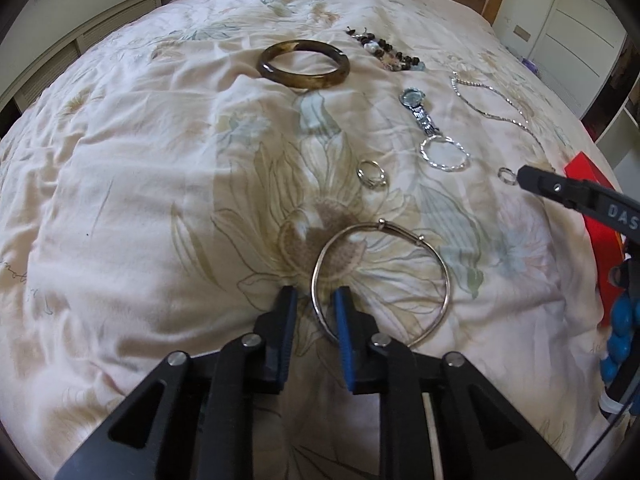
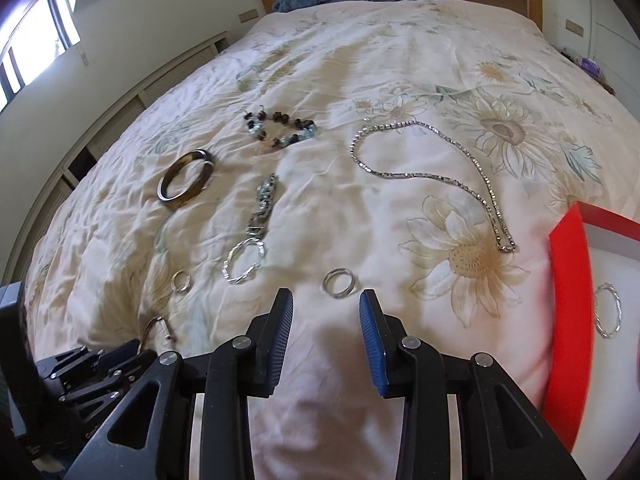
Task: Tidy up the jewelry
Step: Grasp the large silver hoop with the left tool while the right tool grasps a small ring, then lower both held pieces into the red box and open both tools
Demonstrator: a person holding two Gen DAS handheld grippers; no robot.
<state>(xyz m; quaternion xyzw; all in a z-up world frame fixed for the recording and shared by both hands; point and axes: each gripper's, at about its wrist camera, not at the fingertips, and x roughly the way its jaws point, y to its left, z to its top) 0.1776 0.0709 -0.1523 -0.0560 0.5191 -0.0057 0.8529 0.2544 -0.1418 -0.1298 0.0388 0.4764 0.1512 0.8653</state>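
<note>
Nearest us in the left wrist view, our left tool point(image 1: 314, 300) straddles the thin silver bangle's point(image 1: 400, 240) rim on the bed point(image 1: 120, 200), fingers not yet clenched; beyond the bangle lie a small ring point(image 1: 372, 174) and brown bangle point(image 1: 305, 64).

From the right wrist view, our right tool point(image 2: 325, 306) hangs released just short of a silver ring point(image 2: 339, 278); right of that ring, a red box point(image 2: 570, 300) holds a twisted hoop point(image 2: 608, 311).

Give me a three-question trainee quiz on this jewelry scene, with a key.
1. True or false: the left gripper straddles the thin silver bangle's rim.
2. What lies just ahead of the open right gripper? A) small silver ring B) chain necklace C) brown bangle
3. What already lies in the red box?

Key: 1 true; 2 A; 3 a twisted silver hoop.
</note>
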